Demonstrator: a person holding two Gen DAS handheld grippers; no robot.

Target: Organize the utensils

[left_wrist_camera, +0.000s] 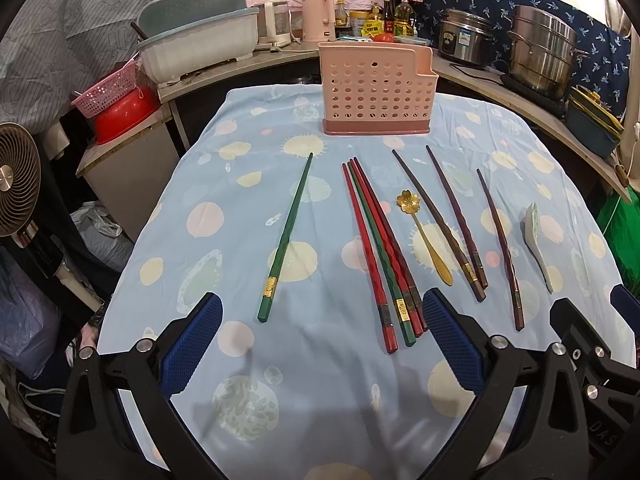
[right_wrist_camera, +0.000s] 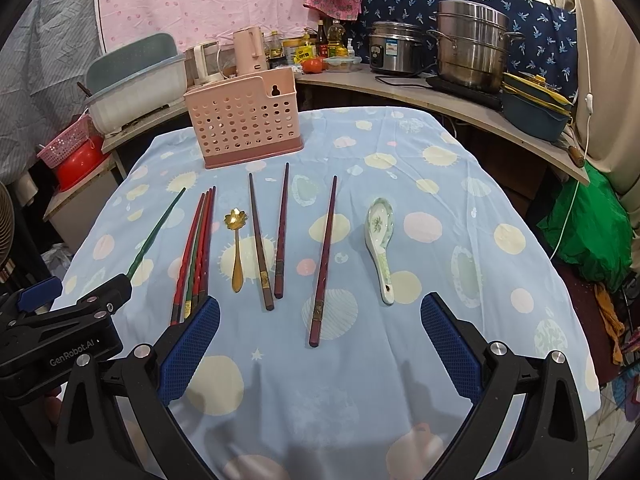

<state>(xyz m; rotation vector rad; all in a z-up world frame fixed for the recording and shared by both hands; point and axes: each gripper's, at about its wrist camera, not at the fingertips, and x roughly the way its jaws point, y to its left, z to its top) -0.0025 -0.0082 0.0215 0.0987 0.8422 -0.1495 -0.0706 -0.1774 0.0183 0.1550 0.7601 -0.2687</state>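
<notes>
Kitchen table with a blue spotted cloth (left_wrist_camera: 320, 360). Left wrist view: left gripper (left_wrist_camera: 320, 340) wide open, empty, lone green chopstick (left_wrist_camera: 286, 236) ahead, pink holder (left_wrist_camera: 374, 88) beyond. Right wrist view: right gripper (right_wrist_camera: 320, 340) open, empty; I'd pinch the dark chopstick (right_wrist_camera: 323, 260) mid-shaft.

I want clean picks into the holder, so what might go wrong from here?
Both grippers are open and hold nothing yet.
1. The bundle of red and green chopsticks lies touching, so the left gripper may grab several or scatter them.
2. The ceramic spoon looks smooth and curved; it might slip from the right gripper.
3. The pink holder seems light and may tip if bumped.
</notes>
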